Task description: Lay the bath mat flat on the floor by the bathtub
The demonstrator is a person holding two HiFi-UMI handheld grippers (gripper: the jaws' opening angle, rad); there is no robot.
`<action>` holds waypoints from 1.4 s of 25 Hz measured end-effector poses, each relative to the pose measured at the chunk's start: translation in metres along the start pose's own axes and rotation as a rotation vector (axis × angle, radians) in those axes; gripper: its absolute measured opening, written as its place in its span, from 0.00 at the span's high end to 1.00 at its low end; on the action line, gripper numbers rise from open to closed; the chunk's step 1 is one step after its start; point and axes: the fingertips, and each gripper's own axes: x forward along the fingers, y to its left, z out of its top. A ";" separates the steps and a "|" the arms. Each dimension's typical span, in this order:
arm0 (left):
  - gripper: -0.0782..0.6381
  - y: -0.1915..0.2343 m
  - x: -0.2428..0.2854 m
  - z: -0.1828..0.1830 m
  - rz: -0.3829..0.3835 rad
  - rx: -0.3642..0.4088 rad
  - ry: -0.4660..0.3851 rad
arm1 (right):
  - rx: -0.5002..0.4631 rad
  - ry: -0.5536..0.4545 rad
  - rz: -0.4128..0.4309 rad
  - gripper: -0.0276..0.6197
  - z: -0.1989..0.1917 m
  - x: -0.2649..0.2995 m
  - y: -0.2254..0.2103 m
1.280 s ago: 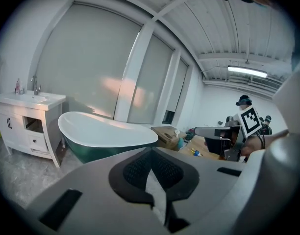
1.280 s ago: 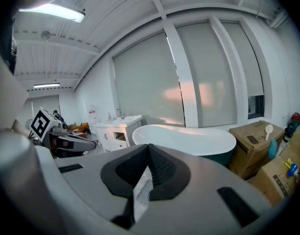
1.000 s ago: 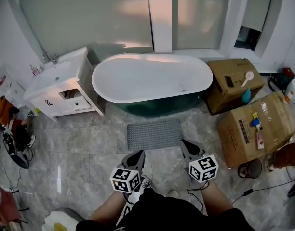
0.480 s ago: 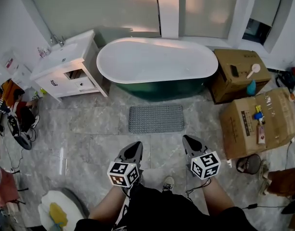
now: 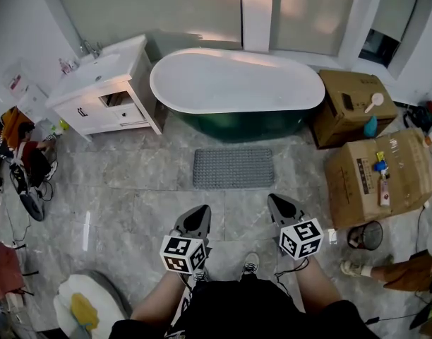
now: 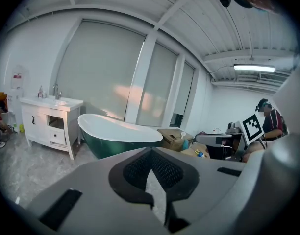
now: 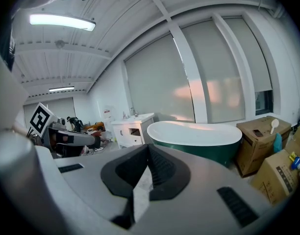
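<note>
Grey nubbed rectangular bath mat (image 5: 233, 167) lies flat ahead of left tongs (image 5: 198, 215) and right tongs (image 5: 278, 204), both clenched empty. Gap wider than earlier.

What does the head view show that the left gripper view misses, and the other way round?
Only the head view shows the grey bath mat lying flat on the floor before the bathtub. Only the left gripper view shows the ceiling light and the left claw close up, jaws together. Both show that bathtub and the white vanity.
</note>
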 end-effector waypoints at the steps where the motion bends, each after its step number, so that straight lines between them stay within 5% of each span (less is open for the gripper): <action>1: 0.87 0.006 -0.006 0.001 -0.007 -0.002 -0.003 | -0.001 -0.001 -0.003 0.93 0.001 0.003 0.010; 15: 0.87 0.083 -0.075 0.003 -0.080 -0.025 -0.025 | -0.024 -0.019 -0.083 0.93 0.009 0.018 0.118; 35: 0.87 0.110 -0.109 -0.005 -0.164 -0.002 -0.011 | 0.012 -0.005 -0.147 0.93 -0.014 0.016 0.170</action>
